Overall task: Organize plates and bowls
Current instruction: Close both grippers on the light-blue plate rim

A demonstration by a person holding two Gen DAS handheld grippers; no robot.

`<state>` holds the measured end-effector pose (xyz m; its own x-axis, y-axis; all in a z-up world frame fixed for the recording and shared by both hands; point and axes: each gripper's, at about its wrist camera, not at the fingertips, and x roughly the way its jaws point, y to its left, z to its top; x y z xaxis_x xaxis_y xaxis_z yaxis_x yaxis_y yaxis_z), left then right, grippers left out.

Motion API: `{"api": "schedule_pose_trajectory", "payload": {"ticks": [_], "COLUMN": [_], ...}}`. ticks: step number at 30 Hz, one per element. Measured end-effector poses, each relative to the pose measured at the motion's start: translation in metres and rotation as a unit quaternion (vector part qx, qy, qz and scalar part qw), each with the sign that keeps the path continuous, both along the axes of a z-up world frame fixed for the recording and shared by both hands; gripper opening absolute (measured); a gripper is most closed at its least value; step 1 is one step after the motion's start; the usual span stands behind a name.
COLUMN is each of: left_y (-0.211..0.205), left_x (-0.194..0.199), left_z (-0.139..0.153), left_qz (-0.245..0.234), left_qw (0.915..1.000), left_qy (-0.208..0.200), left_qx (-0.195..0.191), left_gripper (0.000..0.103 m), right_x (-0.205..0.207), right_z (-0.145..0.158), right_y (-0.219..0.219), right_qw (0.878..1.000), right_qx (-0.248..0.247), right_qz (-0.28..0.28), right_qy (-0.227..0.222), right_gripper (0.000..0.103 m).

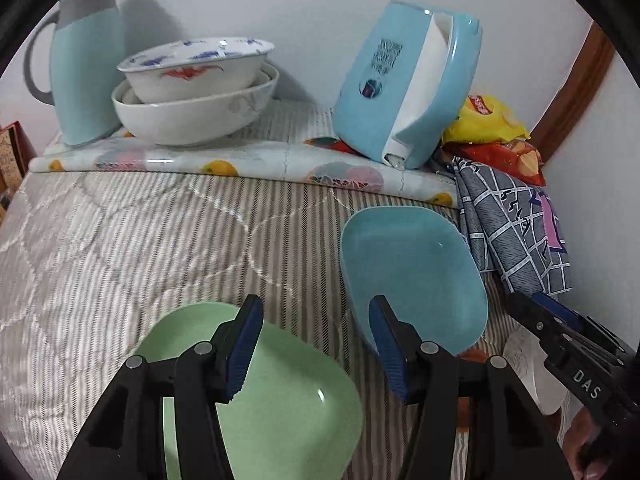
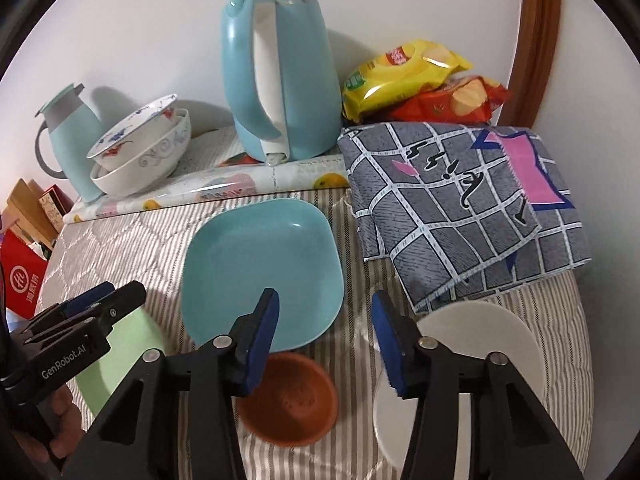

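A green square plate [image 1: 276,396] lies on the striped quilt under my left gripper [image 1: 316,350], which is open and empty above its right edge. A blue square plate [image 1: 416,276] lies to the right; it also shows in the right wrist view [image 2: 260,268]. My right gripper [image 2: 326,344] is open and empty, above a small brown bowl [image 2: 292,400] and beside a white round plate [image 2: 500,344]. The green plate [image 2: 124,360] shows at the left there, partly under the left gripper [image 2: 108,300]. Stacked white patterned bowls [image 1: 192,92] stand at the back left.
A blue kettle [image 2: 280,76] and a pale blue thermos jug [image 1: 88,60] stand on a fruit-print mat [image 1: 240,160] by the wall. Snack bags [image 2: 420,80] and a grey checked cloth [image 2: 460,200] lie at the right. Boxes [image 2: 24,252] sit past the left edge.
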<state>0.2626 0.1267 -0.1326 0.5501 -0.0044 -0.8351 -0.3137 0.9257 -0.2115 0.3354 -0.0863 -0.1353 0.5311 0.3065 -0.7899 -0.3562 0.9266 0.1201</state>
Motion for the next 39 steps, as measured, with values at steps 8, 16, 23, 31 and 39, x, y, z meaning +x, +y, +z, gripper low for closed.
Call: {"api": "schedule_pose_trajectory", "payload": {"ticks": [8, 16, 23, 31, 39], "left_y": [0.001, -0.007, -0.011, -0.017, -0.011], "left_x": [0.022, 0.040, 0.051, 0.056, 0.053], "left_z": [-0.022, -0.031, -0.043, -0.048, -0.042], "left_qz": [-0.005, -0.017, -0.021, -0.021, -0.021], "left_qw": [0.9998, 0.9995, 0.9989, 0.9991, 0.9992], "left_qy": [0.009, 0.018, 0.033, 0.035, 0.026], "left_qx": [-0.017, -0.020, -0.027, -0.006, -0.020], "left_gripper": [0.053, 0.053, 0.051, 0.027, 0.010], "right_x": [0.023, 0.040, 0.048, 0.055, 0.047], "right_z": [-0.018, -0.030, -0.040, -0.053, -0.044], "right_y": [0.010, 0.015, 0.023, 0.036, 0.034], "right_qw": [1.000, 1.000, 0.999, 0.998, 0.999], "right_qx": [-0.019, -0.020, -0.034, -0.052, -0.052], "right_qz": [-0.006, -0.006, -0.002, 0.006, -0.001], "right_qy": [0.005, 0.020, 0.030, 0.038, 0.009], "right_gripper": [0.038, 0.035, 0.029, 0.015, 0.008]}}
